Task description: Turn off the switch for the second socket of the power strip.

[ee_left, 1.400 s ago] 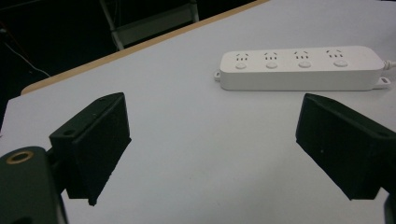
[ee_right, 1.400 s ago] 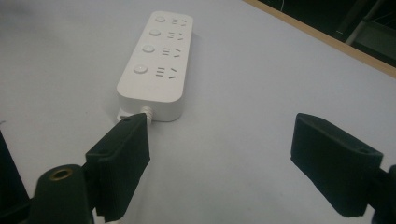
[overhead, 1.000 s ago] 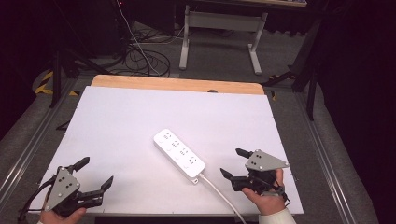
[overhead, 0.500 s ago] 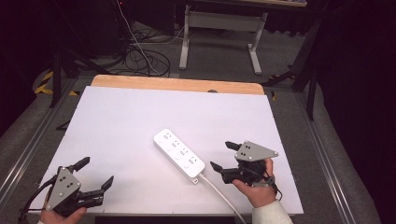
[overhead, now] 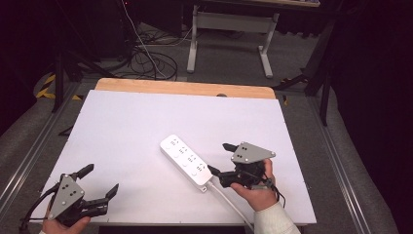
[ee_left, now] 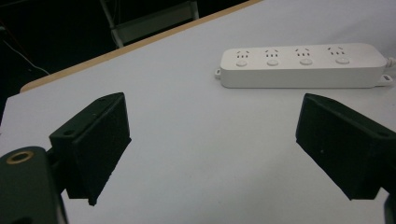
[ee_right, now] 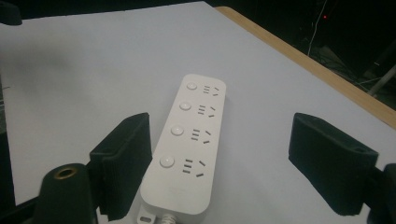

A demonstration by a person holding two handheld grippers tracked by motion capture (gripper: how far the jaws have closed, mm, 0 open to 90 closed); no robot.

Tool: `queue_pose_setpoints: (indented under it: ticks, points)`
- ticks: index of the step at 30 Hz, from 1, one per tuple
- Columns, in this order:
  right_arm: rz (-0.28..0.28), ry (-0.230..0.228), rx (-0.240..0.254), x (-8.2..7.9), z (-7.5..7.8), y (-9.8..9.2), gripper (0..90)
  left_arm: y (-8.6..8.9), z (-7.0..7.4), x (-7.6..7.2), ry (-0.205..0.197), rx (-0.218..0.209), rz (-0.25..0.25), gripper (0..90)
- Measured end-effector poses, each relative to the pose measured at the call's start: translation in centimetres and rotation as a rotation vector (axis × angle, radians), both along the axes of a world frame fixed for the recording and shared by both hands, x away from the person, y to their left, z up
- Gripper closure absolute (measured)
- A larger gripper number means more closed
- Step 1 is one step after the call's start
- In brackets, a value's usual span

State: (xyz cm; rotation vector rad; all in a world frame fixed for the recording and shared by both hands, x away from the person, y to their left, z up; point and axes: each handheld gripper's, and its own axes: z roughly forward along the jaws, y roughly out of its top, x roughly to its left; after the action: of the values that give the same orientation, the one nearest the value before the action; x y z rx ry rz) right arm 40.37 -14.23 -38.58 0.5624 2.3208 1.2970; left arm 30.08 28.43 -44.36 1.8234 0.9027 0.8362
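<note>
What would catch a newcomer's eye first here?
The white power strip lies diagonally at mid-table on the white table, its cable running off toward the near edge. The right hand-held gripper sits open right at the strip's cable end, with its jaws on either side of that end in its own view. The left hand-held gripper waits open at the near left corner, holding nothing.

The power strip [ee_right: 191, 140] is smooth white plastic with a faint sheen. The tabletop [overhead: 146, 126] is covered by a matt white sheet, with bare light wood along its far edge [overhead: 185, 88]. Each gripper's jaws look like matt black plastic, topped by a dull grey plate [overhead: 251, 153].
</note>
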Motion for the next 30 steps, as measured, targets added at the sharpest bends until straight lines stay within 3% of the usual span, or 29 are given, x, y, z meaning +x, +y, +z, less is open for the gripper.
queue_pose_setpoints:
  ticks: [19, 25, 27, 29, 30]
  points:
    - [0.018, 0.008, -0.007, 0.8, 0.1, 2.5, 24.2, 0.0, 0.0, 0.0, 0.003, 0.012, -0.004, 10.4]
    - [0.018, 0.01, -0.018, 0.9, 0.0, 3.0, 36.7, -0.1, -0.1, 0.1, 0.011, 0.015, -0.009, 10.4]
    - [0.041, 0.014, -0.021, 1.0, 0.0, 3.2, 48.9, -0.1, -0.1, 0.1, 0.006, 0.019, -0.008, 10.4]
    - [0.04, 0.018, -0.025, 1.0, 0.0, 3.3, 49.9, -0.1, -0.1, 0.1, 0.006, 0.019, -0.009, 10.4]
    - [0.038, 0.022, -0.028, 1.0, -0.1, 3.6, 56.3, -0.1, -0.1, 0.1, 0.006, 0.022, -0.009, 10.4]
